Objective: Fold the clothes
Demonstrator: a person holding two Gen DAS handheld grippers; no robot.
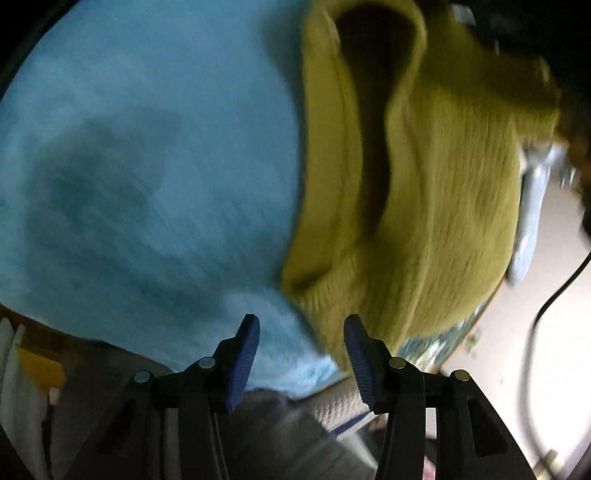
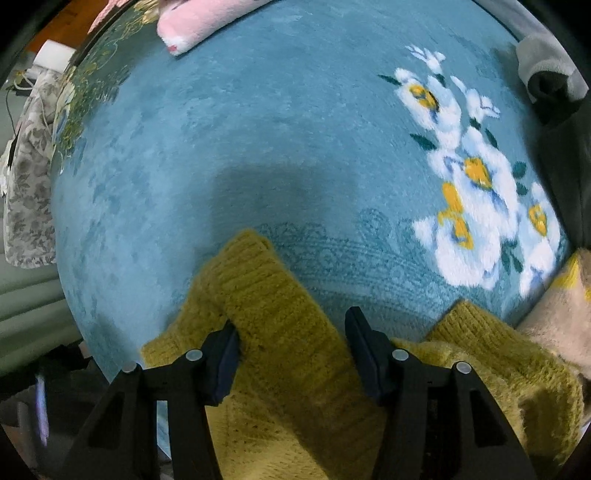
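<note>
the sweater is a chunky mustard knit, ribbed, looks thick and floppy, so i'd guess it's light-ish but stretchy and will sag the second you lift one end. it's lying on the blue rug, part of it bunched up. in the left view the sweater shows an open hole, neck or cuff, can't tell which, that shot's blurry.

right gripper has its fingers spread wide with a sleeve-like strip of the knit running between them, not pinched. left gripper is also spread, nothing in it, hanging over the rug edge just beside the knit.

rug is plush pile with white and yellow flowers, so it'll drag on the wool a bit. i'd grab the ribbed hems or cuffs, they're denser and won't stretch as badly as the body. a pink cloth sits at the far rug edge.
</note>
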